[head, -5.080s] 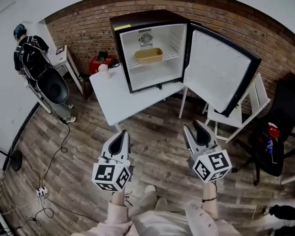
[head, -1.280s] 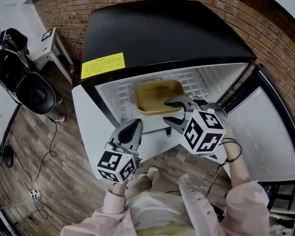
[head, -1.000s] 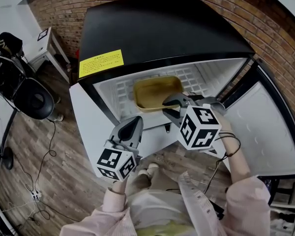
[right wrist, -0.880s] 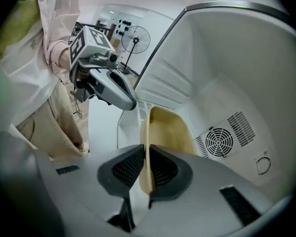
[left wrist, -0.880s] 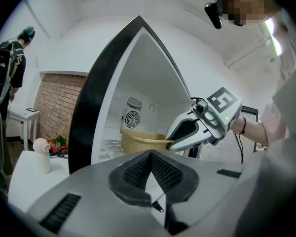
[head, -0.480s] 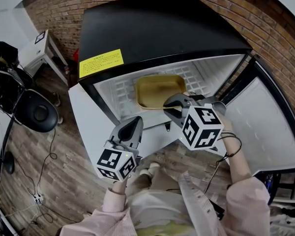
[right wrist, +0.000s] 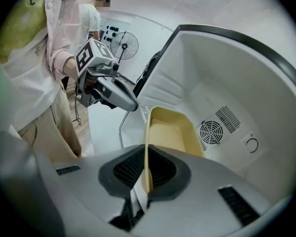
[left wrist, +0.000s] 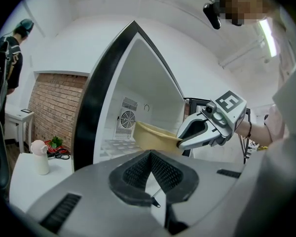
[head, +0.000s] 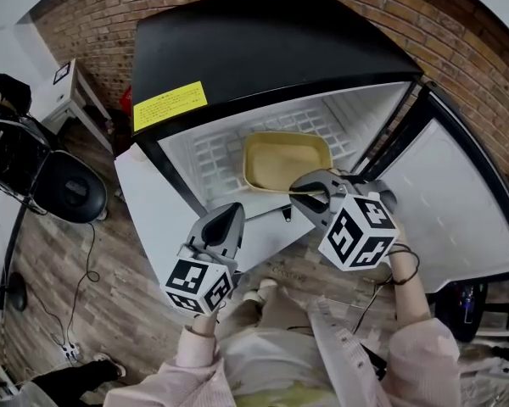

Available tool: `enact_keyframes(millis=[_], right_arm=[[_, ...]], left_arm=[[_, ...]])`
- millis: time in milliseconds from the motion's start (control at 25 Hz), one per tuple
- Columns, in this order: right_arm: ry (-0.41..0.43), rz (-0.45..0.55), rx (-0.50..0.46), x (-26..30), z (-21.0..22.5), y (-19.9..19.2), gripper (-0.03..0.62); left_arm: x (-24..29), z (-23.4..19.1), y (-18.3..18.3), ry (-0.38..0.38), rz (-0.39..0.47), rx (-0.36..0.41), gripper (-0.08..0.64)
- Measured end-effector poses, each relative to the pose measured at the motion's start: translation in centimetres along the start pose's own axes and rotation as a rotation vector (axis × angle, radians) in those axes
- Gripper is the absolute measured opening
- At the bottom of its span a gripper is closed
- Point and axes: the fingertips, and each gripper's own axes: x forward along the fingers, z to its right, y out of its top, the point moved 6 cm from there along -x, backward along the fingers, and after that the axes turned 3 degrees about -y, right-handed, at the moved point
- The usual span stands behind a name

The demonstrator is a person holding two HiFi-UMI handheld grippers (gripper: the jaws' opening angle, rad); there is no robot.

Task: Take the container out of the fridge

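A shallow tan container [head: 287,161] rests on the wire shelf of the open black mini fridge [head: 263,49]. My right gripper [head: 299,186] is at the container's near edge, its jaws closing with the thin rim pinched between the pads. In the right gripper view the rim [right wrist: 146,147] runs upright through the right gripper [right wrist: 146,171]. My left gripper [head: 235,209] hangs shut and empty in front of the fridge, to the lower left of the container. The left gripper view shows the left gripper [left wrist: 149,154] below the container [left wrist: 153,138].
The fridge door [head: 458,202] stands swung open at the right. The fridge sits on a white table [head: 140,202], which also carries a small pale bottle [left wrist: 39,157]. A black chair [head: 64,189] is at the left on the wood floor. A brick wall runs behind.
The right gripper's jaws have come together on the container's near rim, and the gripper and the container have shifted slightly to the right. The left gripper has stayed in place.
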Motion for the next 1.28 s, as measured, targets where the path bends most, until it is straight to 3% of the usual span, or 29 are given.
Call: enact_keyframes(millis=[560, 1280], right_arm=[[-0.038, -0.022, 0.105, -2.8, -5.5, -0.6, 0.020], [0.037, -0.025, 0.189, -2.4, -10.9, -1.8, 0.020]], left_arm=[[-2.1, 0.2, -1.0, -0.046, -0.022, 0.013, -0.008], [-4.1, 0.3, -2.3, -0.025, -0.029, 0.022, -0.008]])
